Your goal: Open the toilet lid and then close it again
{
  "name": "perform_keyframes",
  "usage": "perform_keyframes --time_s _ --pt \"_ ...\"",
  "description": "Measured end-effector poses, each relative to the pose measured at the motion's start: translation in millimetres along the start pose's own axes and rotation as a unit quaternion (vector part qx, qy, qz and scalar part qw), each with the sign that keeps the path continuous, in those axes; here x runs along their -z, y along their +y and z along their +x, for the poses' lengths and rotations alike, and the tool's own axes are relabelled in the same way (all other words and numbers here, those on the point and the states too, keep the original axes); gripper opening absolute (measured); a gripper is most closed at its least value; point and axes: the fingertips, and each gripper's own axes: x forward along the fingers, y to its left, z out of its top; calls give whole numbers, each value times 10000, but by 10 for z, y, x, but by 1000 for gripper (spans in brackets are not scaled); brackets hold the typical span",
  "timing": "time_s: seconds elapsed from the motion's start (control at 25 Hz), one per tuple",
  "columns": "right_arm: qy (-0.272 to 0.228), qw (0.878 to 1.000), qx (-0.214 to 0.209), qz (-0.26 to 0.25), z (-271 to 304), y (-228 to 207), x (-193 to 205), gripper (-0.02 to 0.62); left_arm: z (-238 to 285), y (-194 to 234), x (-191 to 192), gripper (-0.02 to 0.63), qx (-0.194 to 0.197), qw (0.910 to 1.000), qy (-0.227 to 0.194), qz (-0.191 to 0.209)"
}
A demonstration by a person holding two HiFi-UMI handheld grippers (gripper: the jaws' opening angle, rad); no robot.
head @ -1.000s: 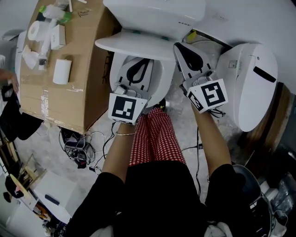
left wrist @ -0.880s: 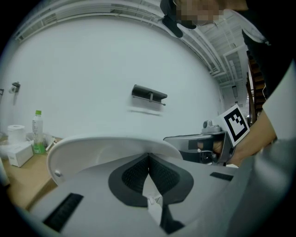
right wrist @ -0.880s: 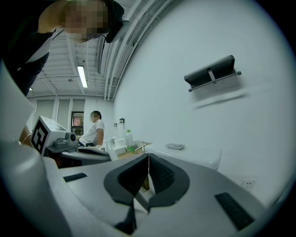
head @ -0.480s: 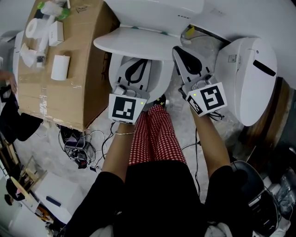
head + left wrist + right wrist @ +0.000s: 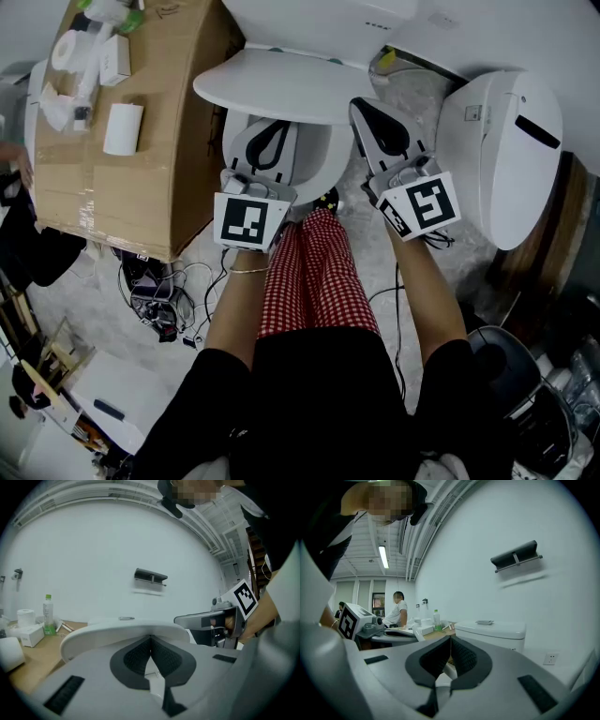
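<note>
The white toilet lid stands partly raised over the bowl in the head view. My left gripper is shut and empty, and its tips reach under the lid's front edge. In the left gripper view the lid's rim curves just beyond the shut left gripper; whether they touch is unclear. My right gripper is shut and empty, just right of the lid and apart from it. The right gripper view looks past the shut right gripper at the toilet tank.
A cardboard box with paper rolls and a bottle stands left of the toilet. A second white toilet stands at the right. Cables lie on the floor. A person stands far back.
My left gripper has crept slightly forward under the lid, and the lid's front edge sits a little higher in the head view. The right gripper has barely moved.
</note>
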Motion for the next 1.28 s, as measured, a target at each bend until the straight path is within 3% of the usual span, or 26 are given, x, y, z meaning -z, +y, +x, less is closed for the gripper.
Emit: perform_keyframes --time_s 1.28 --pt "-19 9996 86 285 -140 466 357 20 -499 -57 418 8 144 9999 -20 -52"
